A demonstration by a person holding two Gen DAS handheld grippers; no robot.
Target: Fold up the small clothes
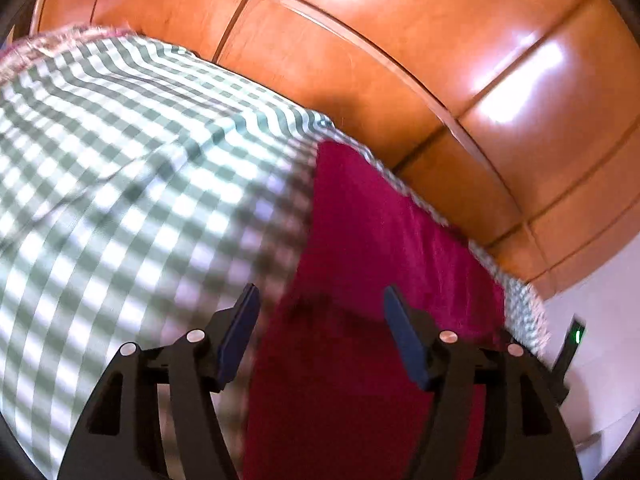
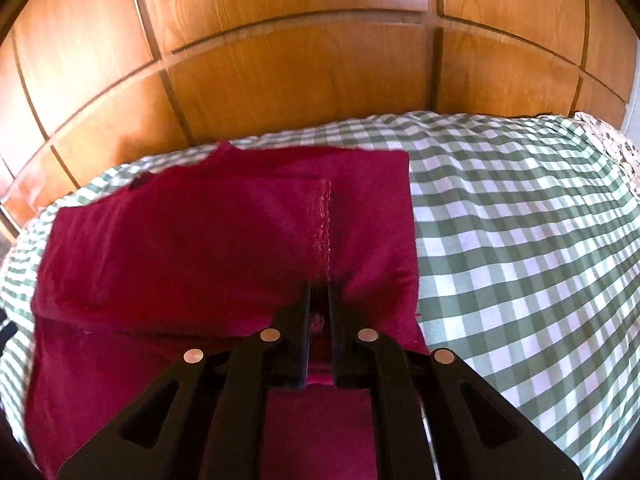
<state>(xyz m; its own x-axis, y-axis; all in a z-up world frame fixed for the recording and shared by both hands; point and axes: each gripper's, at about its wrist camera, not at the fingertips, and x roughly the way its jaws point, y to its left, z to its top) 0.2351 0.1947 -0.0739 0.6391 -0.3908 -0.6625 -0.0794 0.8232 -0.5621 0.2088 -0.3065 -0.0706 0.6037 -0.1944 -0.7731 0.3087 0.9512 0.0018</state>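
Cloth lies on the checked bed; right gripper pinches its stitched hem, seam running straight ahead; left gripper hovers agape, empty, over the cloth's edge.

So the left gripper has its jaws spread wide, blue pads showing, nothing between them. It hangs over a dark red soft fabric garment lying on a green-and-white checked cloth. Glossy orange-brown wooden panels fill the back. Pretty blurry overall.
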